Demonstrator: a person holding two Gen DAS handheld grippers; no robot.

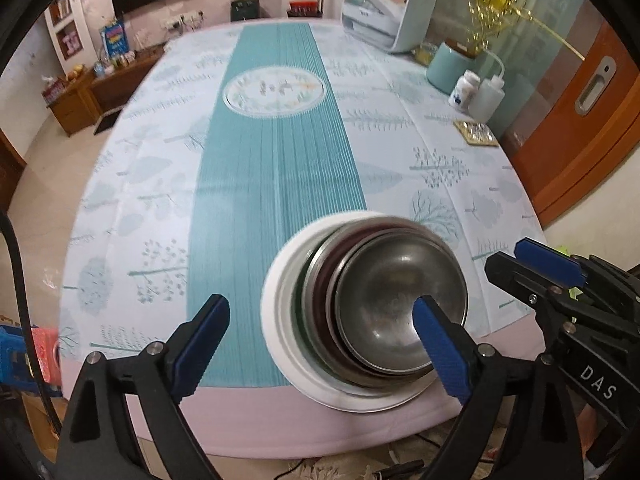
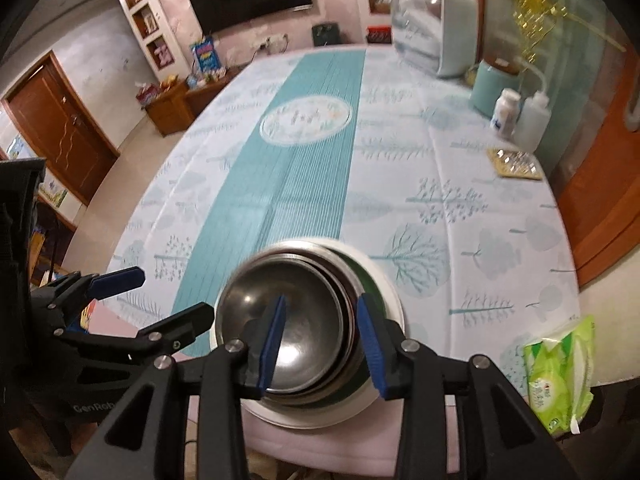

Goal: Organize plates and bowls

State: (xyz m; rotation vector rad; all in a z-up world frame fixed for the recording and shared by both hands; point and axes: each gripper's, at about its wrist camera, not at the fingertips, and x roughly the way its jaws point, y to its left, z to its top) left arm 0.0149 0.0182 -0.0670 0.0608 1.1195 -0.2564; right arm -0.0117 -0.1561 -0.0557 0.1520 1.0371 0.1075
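- A stack of steel bowls (image 1: 394,312) is sitting nested inside a white plate (image 1: 280,320), with a dark reddish dish (image 1: 322,300) showing between them; the whole pile is resting at the near edge of the table, on the pale tree-print tablecloth (image 1: 420,184) just right of its teal striped runner (image 1: 276,184)
- The right gripper (image 2: 322,346) is reaching over the stack, one blue pad (image 2: 272,344) lying inside the top bowl (image 2: 288,320) and the other outside the bowl rims; the fingers are standing narrowly apart, and whether they are pressing the rims cannot be told (the view is blurred)
- The left gripper (image 1: 320,346) is hovering with its fingers spread wide, the stack lying partly between them and its right pad (image 1: 440,348) overlapping the bowls in view
- A green wet-wipe packet (image 2: 560,376) is lying to the right at the table's near edge
- Far across the table, two white plastic bottles (image 1: 476,92) are standing beside a mint canister (image 1: 448,64), with a domed dish cabinet (image 1: 388,4) behind
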